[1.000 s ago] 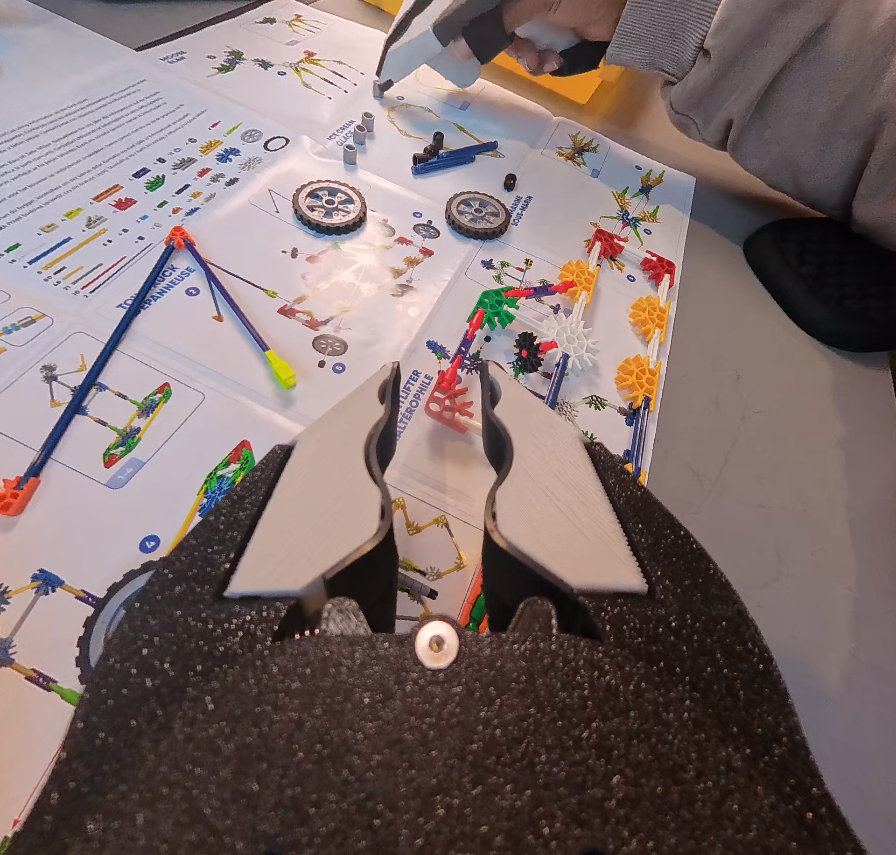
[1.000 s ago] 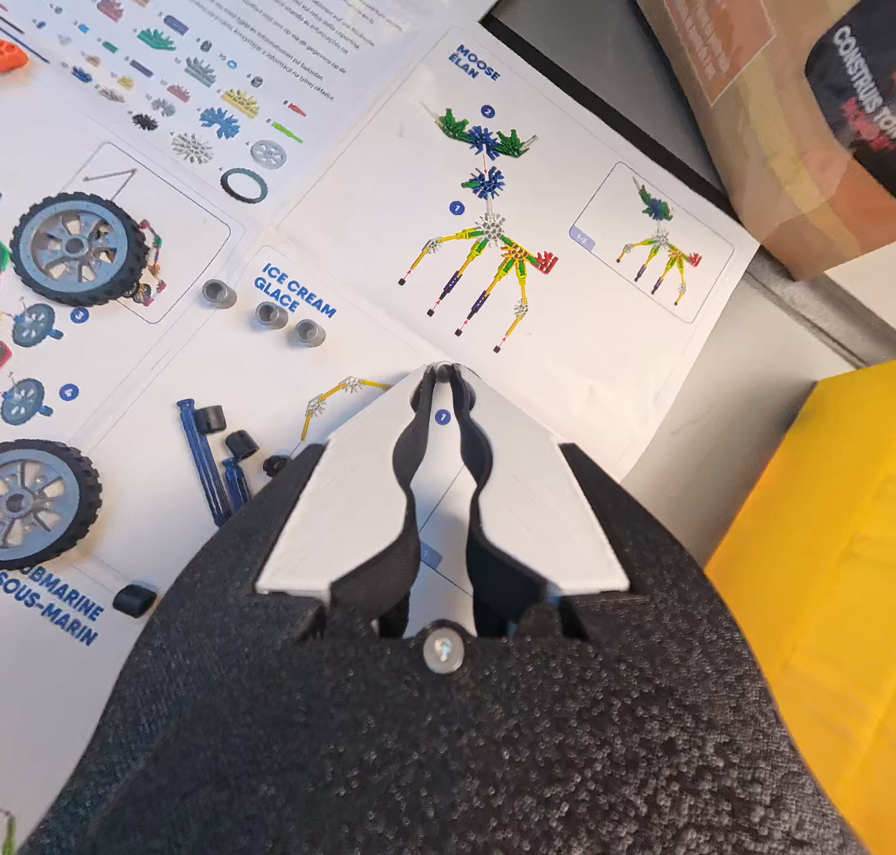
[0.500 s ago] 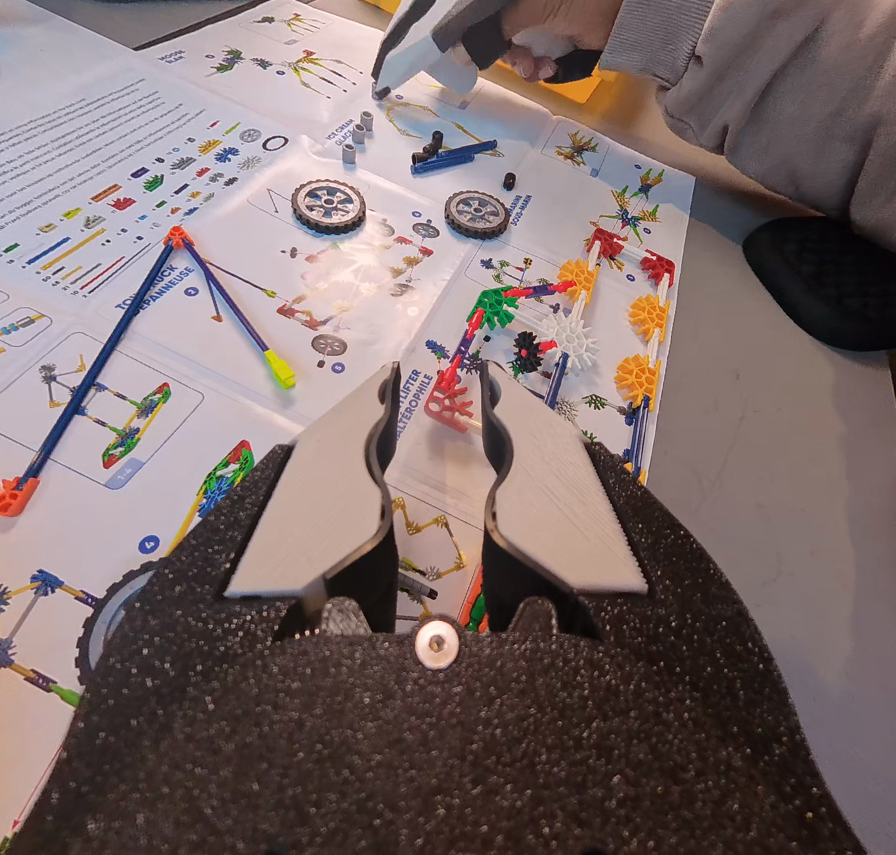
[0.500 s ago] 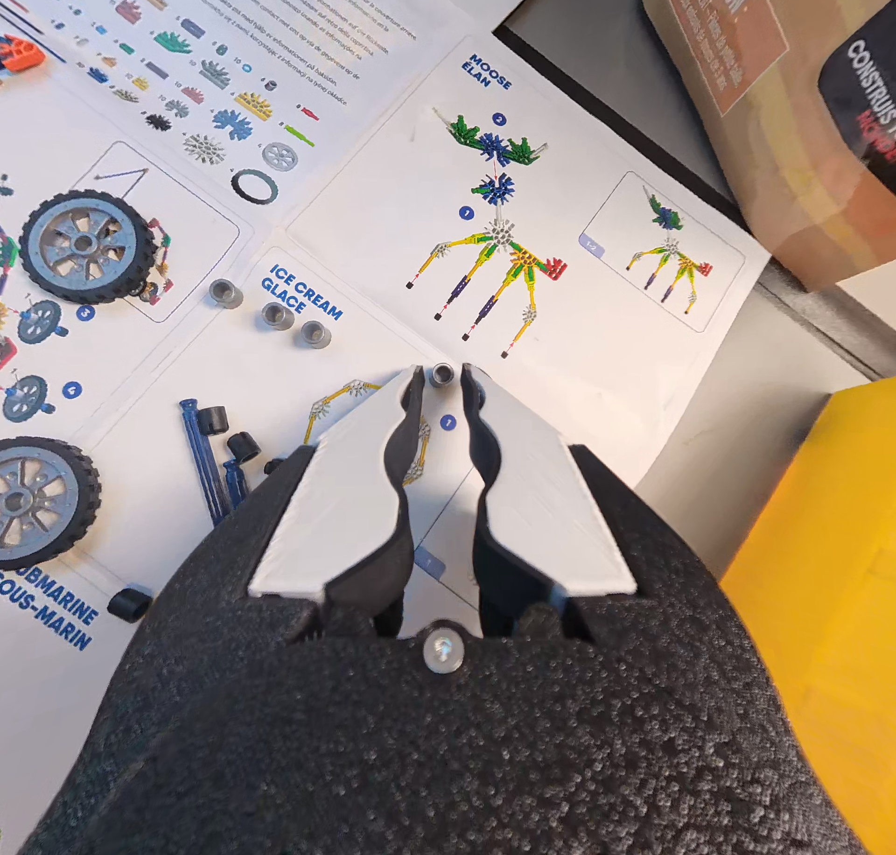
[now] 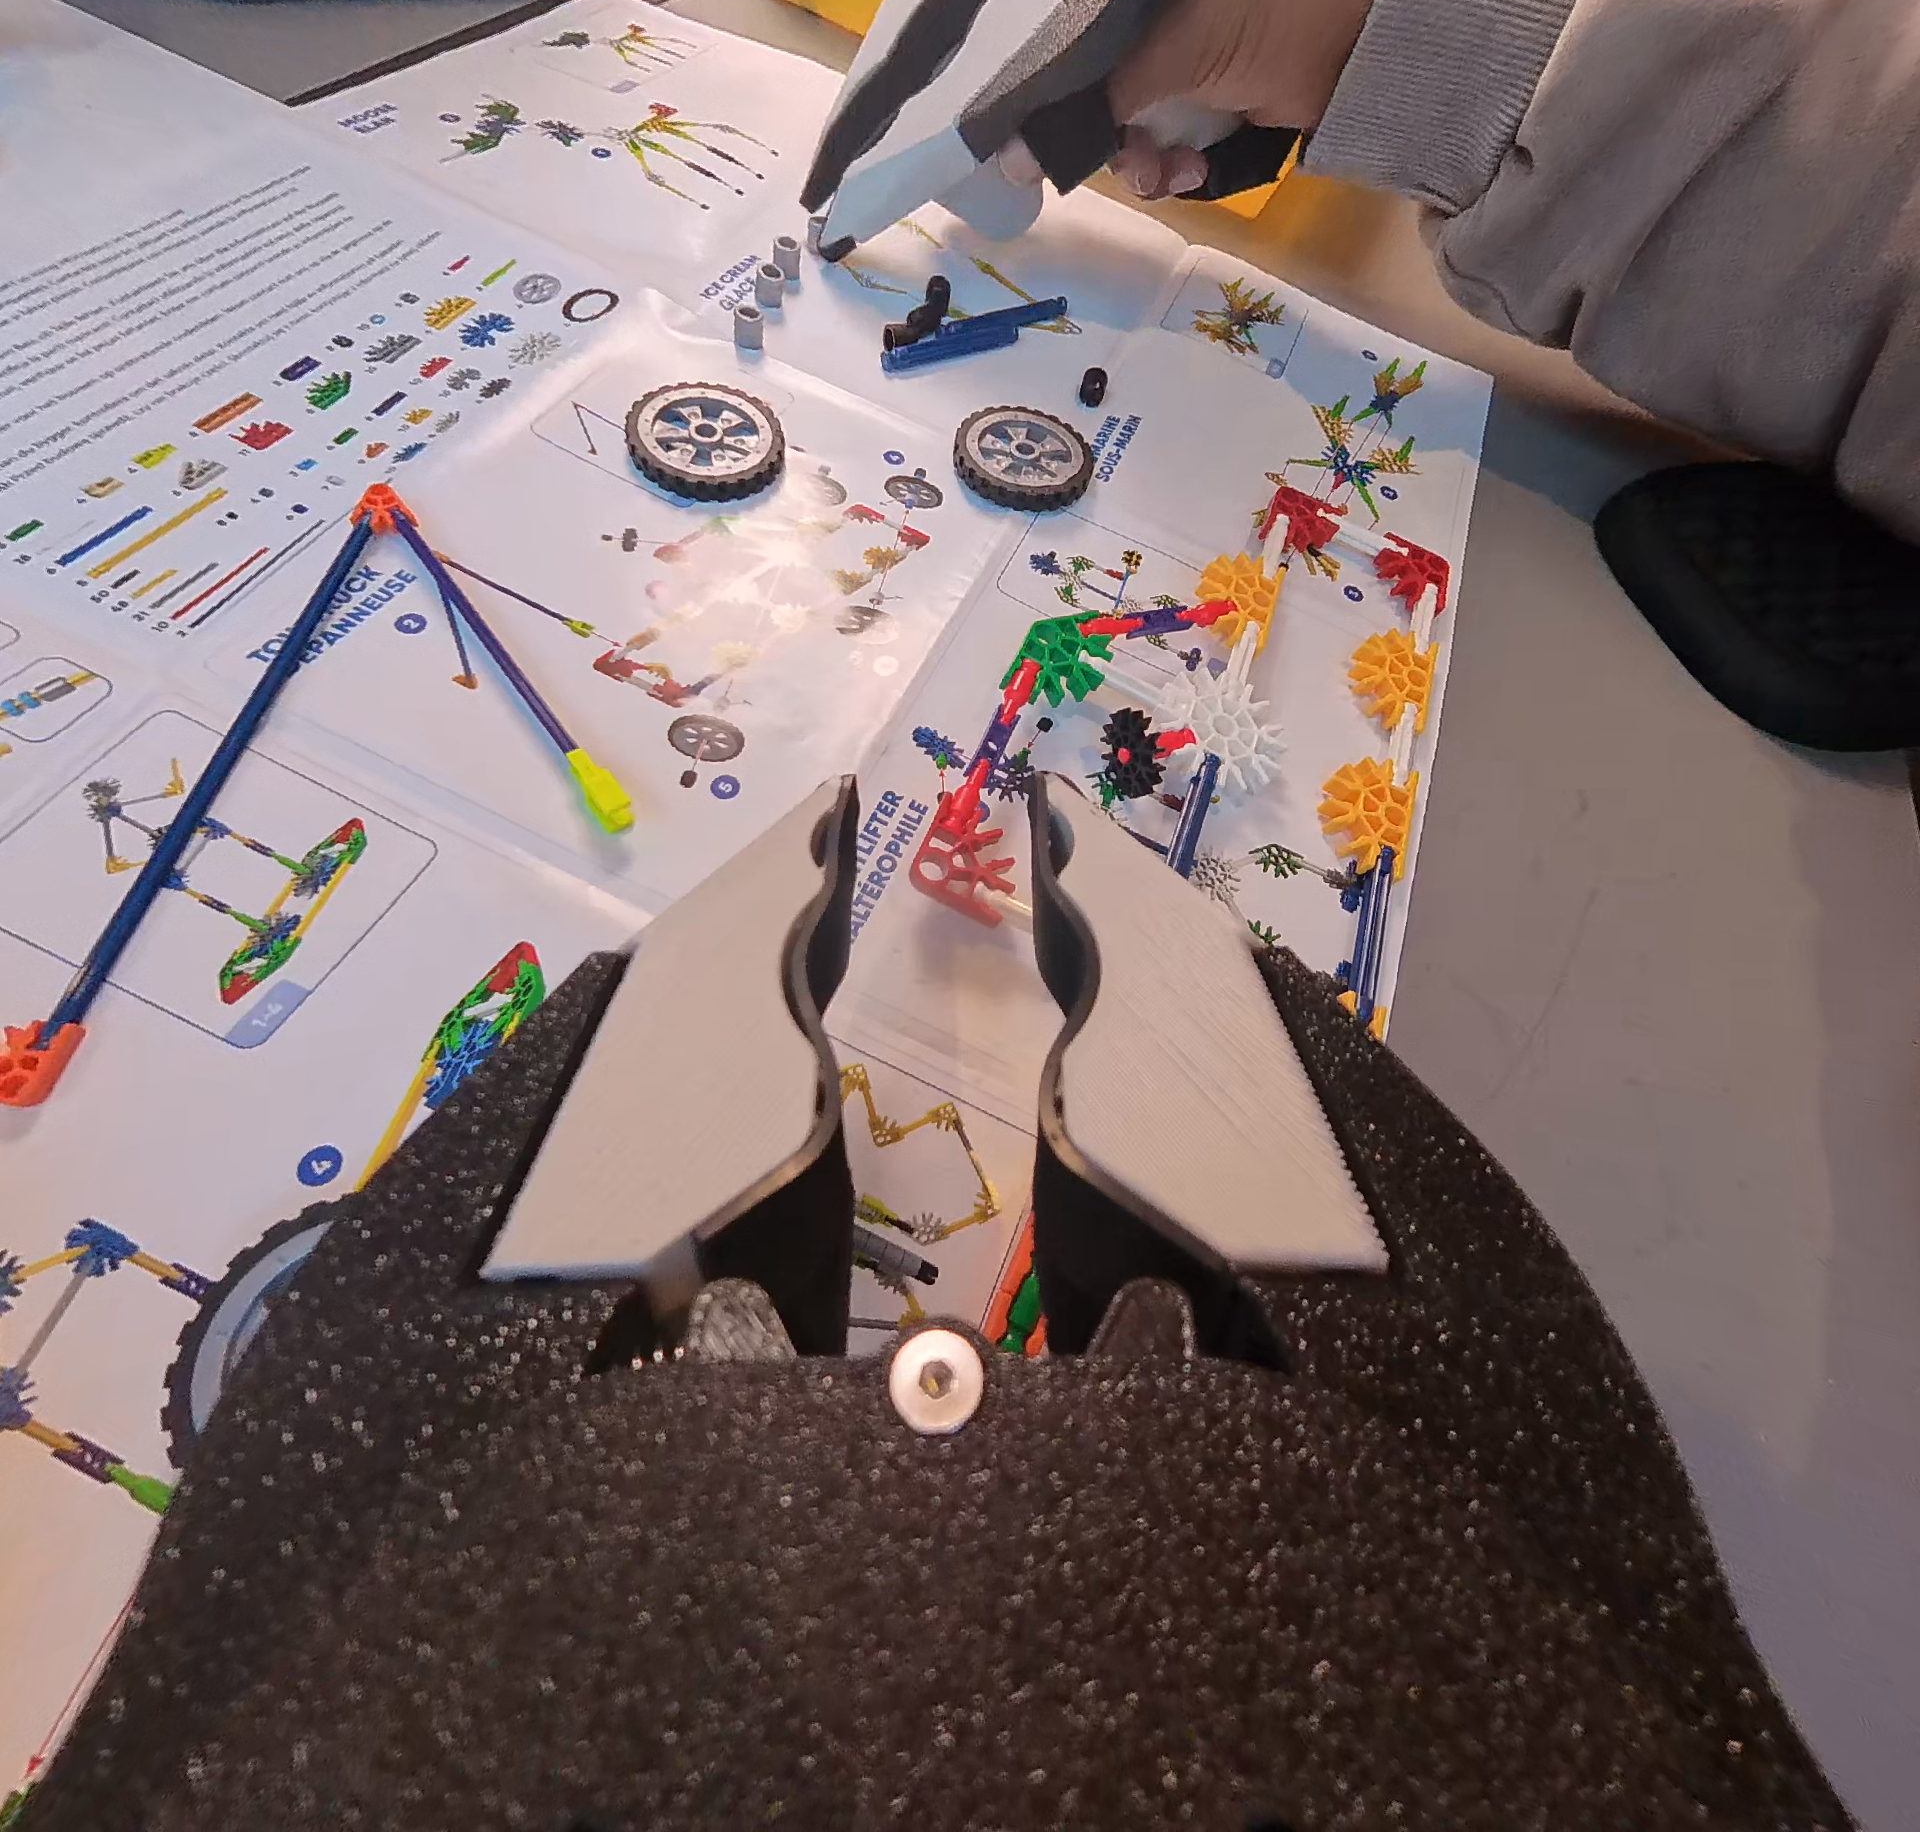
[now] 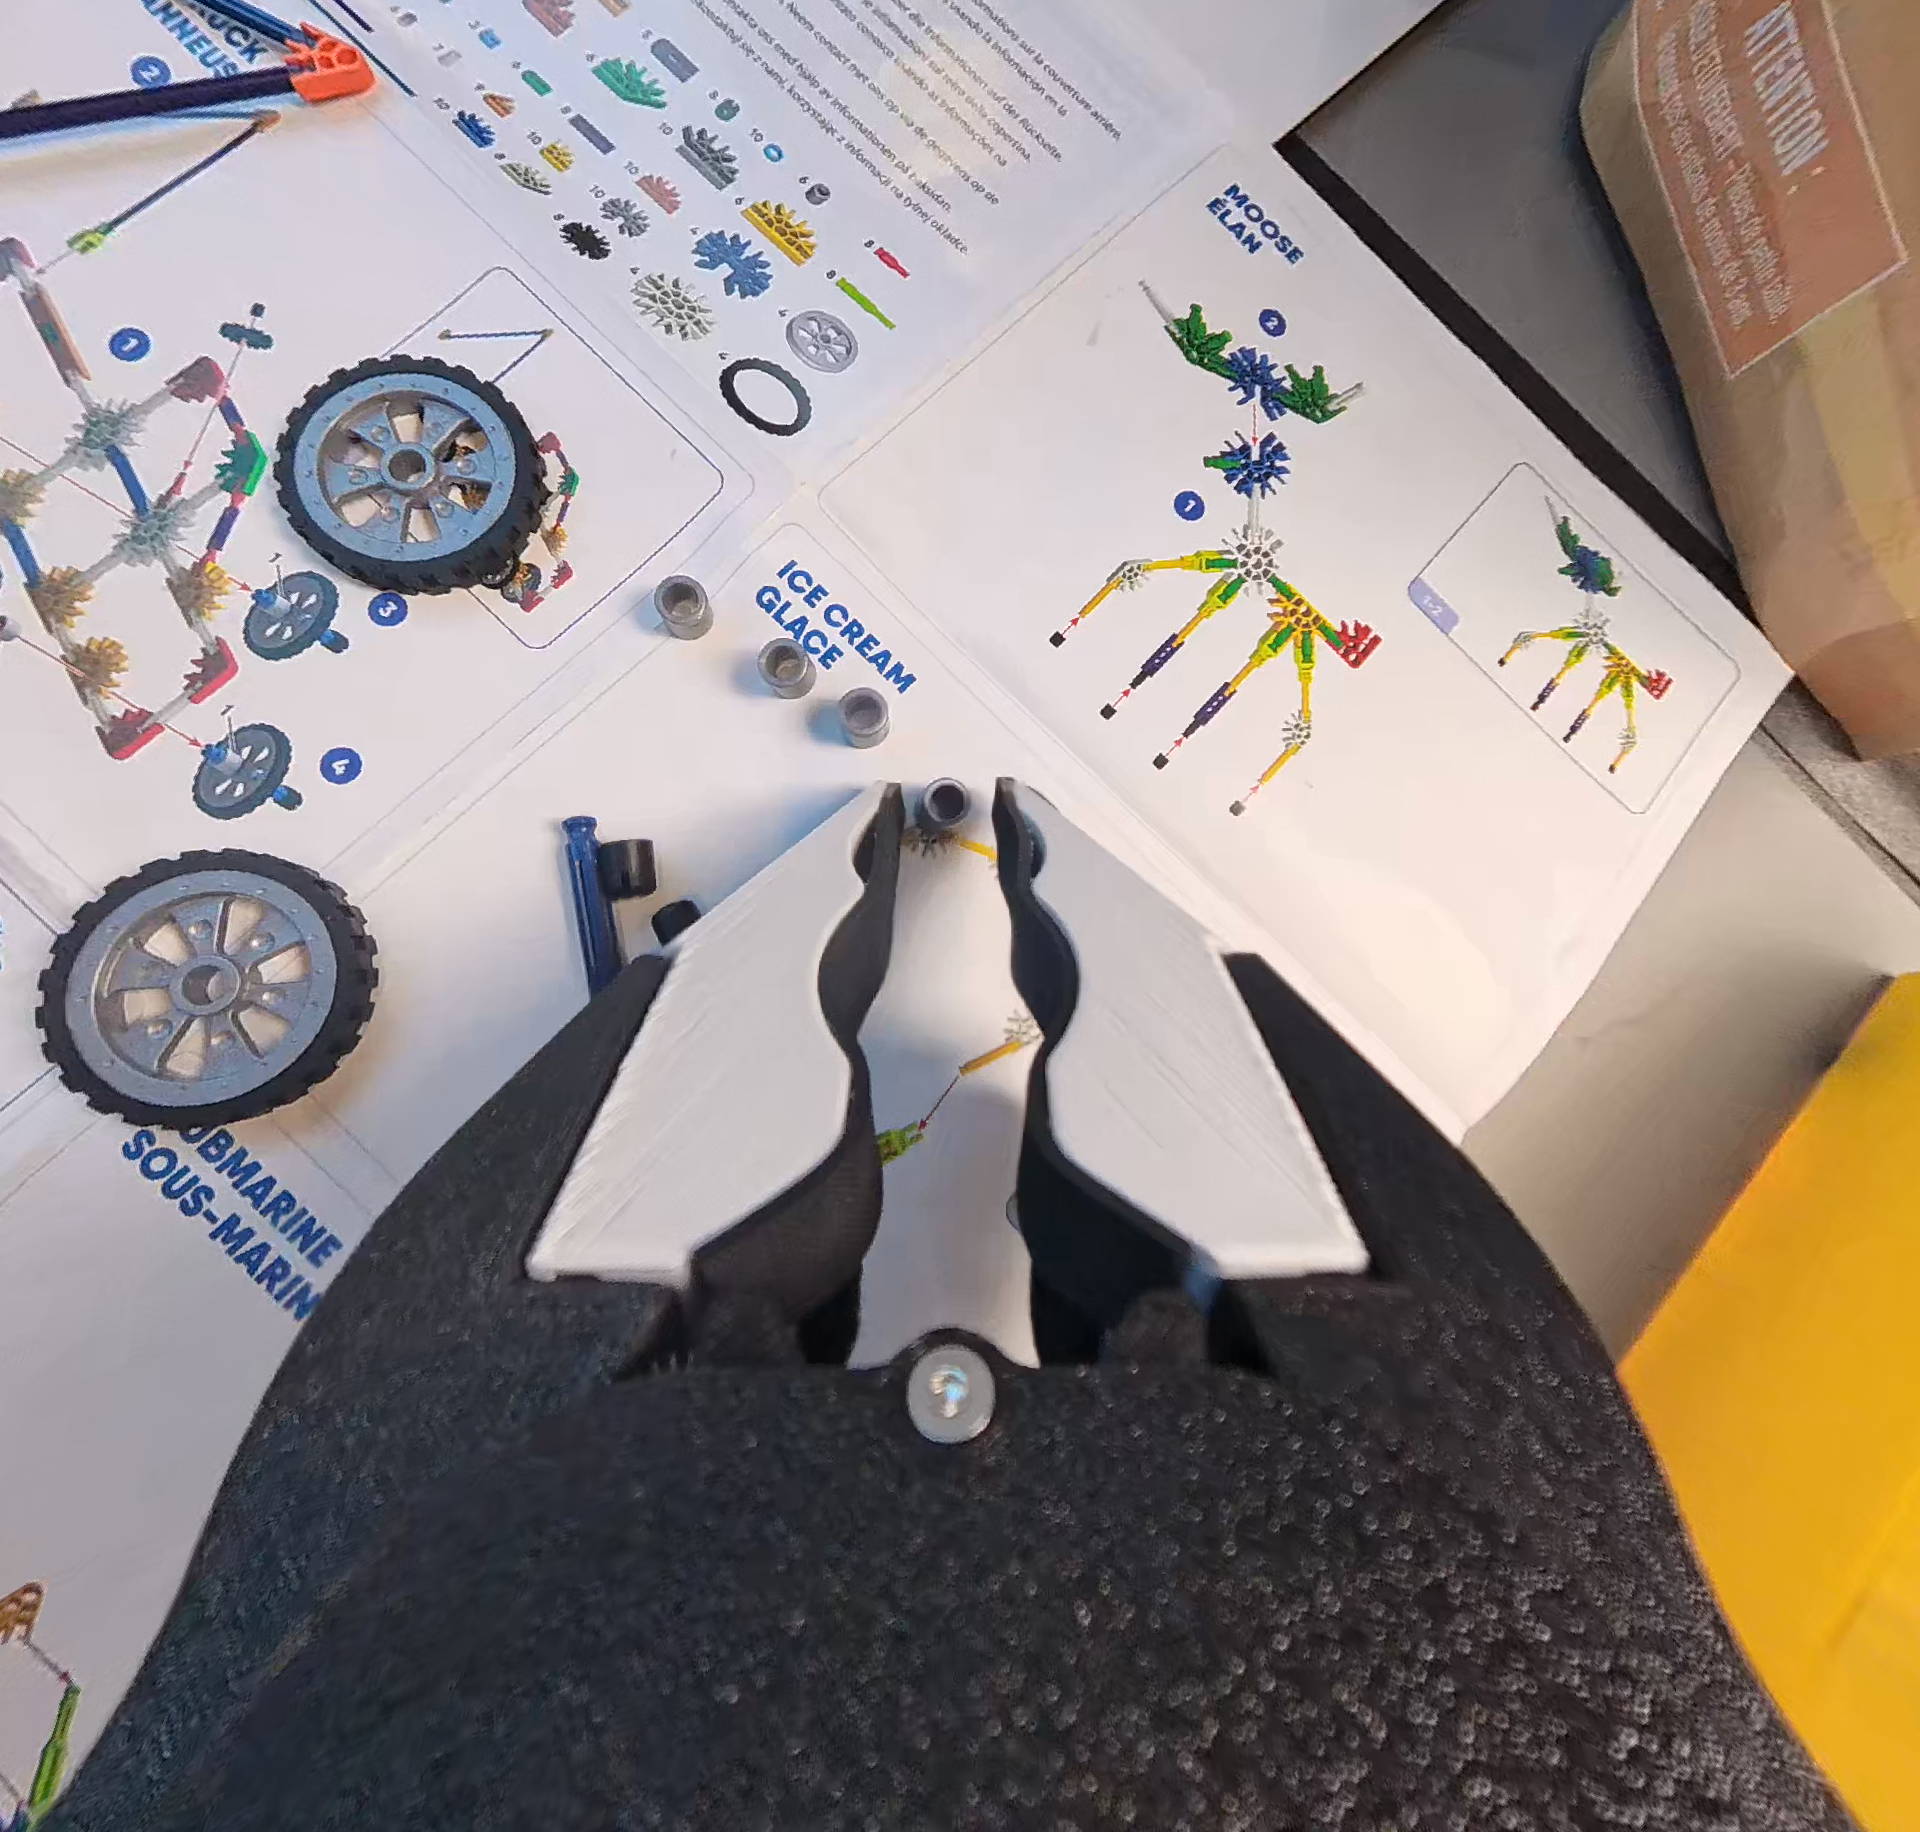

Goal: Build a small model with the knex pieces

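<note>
Hovering low over a large printed instruction sheet (image 6: 1039, 535), the right gripper (image 6: 943, 803) has its jaws parted, and a small grey sleeve (image 6: 945, 801) stands upright on the paper between the fingertips, at the centre of the right wrist view. Neither fingertip visibly presses on it. Three more grey sleeves (image 6: 787, 665) stand in a slanting row just beyond, up and to the left. Two grey-hubbed wheels (image 6: 407, 473) with black tyres lie flat at the left, and a blue rod (image 6: 588, 909) with black clips lies near the left finger. A brown paper bag (image 6: 1787, 276) fills the upper right corner and a yellow box (image 6: 1808, 1367) the lower right.

In the left wrist view, the left gripper (image 5: 943, 795) floats empty with its jaws apart, centre frame, above a colourful rod-and-connector assembly (image 5: 1226, 702) at the right of the sheet. A hand (image 5: 1226, 68) in a grey sleeve holds the other gripper at the upper right.

As a judgement: the sleeve is tiny and light, so an off-centre squeeze could tip it or flick it away, and a fingertip could knock over its neighbours.
</note>
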A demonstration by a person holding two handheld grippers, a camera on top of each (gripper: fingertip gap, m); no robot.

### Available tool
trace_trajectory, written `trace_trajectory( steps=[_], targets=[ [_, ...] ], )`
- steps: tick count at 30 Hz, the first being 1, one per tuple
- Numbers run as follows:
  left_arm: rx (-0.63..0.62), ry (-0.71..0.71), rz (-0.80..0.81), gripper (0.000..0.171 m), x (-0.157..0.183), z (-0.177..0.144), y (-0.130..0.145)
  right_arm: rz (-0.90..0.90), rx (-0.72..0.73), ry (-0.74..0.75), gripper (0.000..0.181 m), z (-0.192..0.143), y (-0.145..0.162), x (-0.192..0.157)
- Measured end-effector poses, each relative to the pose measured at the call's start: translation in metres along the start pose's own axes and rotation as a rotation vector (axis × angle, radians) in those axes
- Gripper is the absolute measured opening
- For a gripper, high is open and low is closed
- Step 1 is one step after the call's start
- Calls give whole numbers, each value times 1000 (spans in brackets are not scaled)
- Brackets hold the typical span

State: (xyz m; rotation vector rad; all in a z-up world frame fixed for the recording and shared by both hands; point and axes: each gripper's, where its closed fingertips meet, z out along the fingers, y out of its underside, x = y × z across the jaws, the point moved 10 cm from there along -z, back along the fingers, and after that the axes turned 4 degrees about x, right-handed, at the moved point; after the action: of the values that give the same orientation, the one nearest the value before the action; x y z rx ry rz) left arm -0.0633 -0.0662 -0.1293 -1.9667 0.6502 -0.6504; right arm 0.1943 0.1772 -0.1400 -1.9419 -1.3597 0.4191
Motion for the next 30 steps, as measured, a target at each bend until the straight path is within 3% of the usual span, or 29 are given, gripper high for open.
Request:
trace_trajectory(
  steps=[4,8,30],
  targets=[
    [0,1,0,31,0,0,0,8,42,-7,15,-20,-2,-2],
    [-8,3,5,31,1,1,0,8,-5,-88,12,-32,8,-12],
    [-16,2,15,30,3,2,1,61,-9,-96,8,-24,20,-18]
  ],
)
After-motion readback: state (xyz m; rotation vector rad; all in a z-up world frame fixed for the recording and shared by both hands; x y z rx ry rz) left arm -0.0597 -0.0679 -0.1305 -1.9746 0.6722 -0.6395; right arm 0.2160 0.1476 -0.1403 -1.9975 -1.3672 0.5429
